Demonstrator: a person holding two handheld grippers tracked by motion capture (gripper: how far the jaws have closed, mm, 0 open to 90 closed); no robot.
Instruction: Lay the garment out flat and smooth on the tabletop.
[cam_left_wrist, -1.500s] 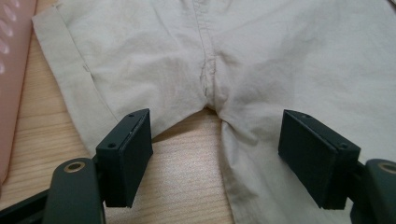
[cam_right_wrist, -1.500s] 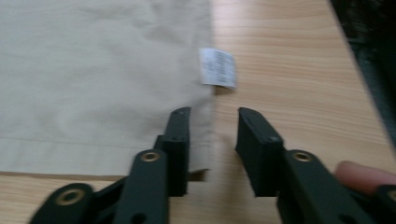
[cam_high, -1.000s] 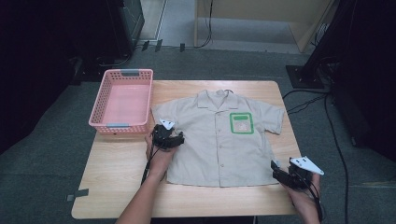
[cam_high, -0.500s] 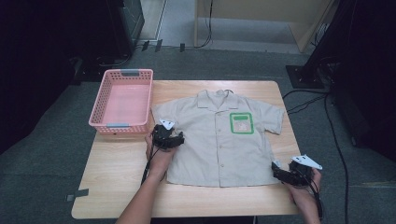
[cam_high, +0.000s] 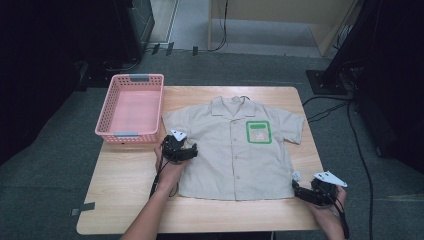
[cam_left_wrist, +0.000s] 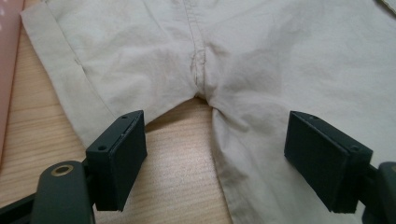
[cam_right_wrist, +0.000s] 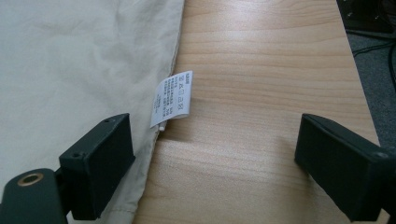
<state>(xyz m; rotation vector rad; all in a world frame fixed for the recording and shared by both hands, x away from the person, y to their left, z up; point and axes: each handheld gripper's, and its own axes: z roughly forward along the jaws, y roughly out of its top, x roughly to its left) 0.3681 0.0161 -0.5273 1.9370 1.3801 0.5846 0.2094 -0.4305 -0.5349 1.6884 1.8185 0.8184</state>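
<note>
Shirt (cam_high: 235, 150): flat on the table (cam_high: 125, 200).
My left gripper (cam_left_wrist: 212, 154): jaws spread, just widened, at its armpit, nine o'clock.
My right gripper (cam_right_wrist: 212, 163): spread, holding nothing, at its care label (cam_right_wrist: 172, 99), five o'clock.

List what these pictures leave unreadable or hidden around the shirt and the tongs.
- Care label print: right gripper view, too small to read.
- Green pocket patch design: high view, too small.
- Shirt collar and far sleeve: left gripper view, cut off by the top edge.
- Basket: left gripper view, cut off by the left edge.
</note>
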